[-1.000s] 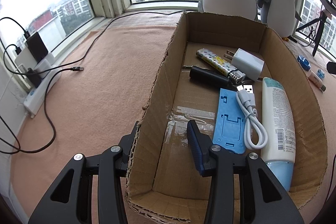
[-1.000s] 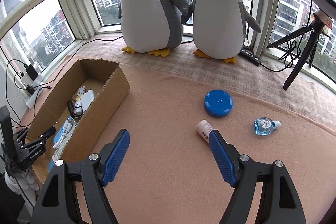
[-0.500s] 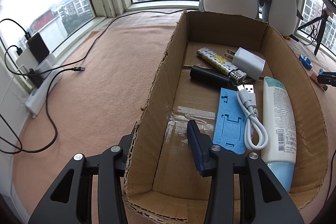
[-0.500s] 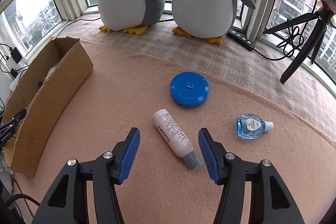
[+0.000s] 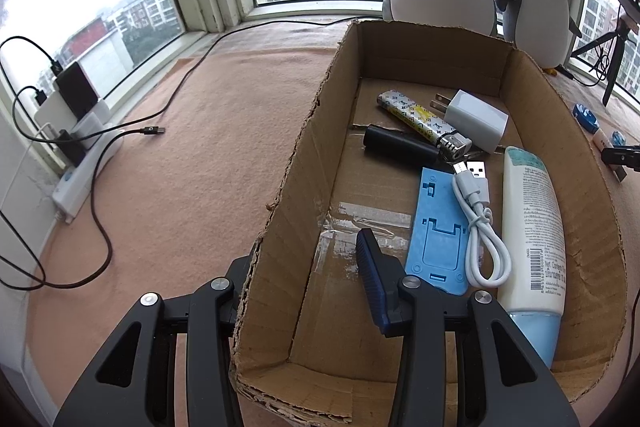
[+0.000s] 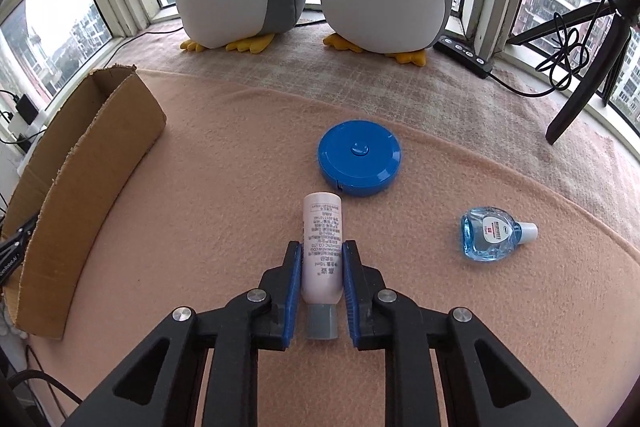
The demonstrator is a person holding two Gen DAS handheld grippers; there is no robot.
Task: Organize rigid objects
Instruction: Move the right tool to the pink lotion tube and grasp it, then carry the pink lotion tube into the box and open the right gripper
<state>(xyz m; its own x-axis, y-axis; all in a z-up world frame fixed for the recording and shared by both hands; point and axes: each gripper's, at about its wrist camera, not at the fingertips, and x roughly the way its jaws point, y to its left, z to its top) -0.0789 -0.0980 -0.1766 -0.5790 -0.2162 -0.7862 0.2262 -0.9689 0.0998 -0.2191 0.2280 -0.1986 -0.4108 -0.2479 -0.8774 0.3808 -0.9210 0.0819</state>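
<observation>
Two grippers: right gripper (image 6: 318, 267) is clamped on pink tube (image 6: 322, 243), lying flat on the blanket, cap toward camera.
Grip: pads sit low near the cap; lift level or it may pivot.
Left gripper (image 5: 308, 279): wide, straddling cardboard box (image 5: 298, 163) wall.
Beyond: blue disc (image 6: 360, 157), eye-drop bottle (image 6: 490, 235) not yet boxed.

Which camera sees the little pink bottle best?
The right wrist view. The little pink bottle lies in the middle there, between the blue pads of the right hand-held gripper, label and grey cap showing. The left wrist view catches only a small piece of it beyond the cardboard box.
</observation>
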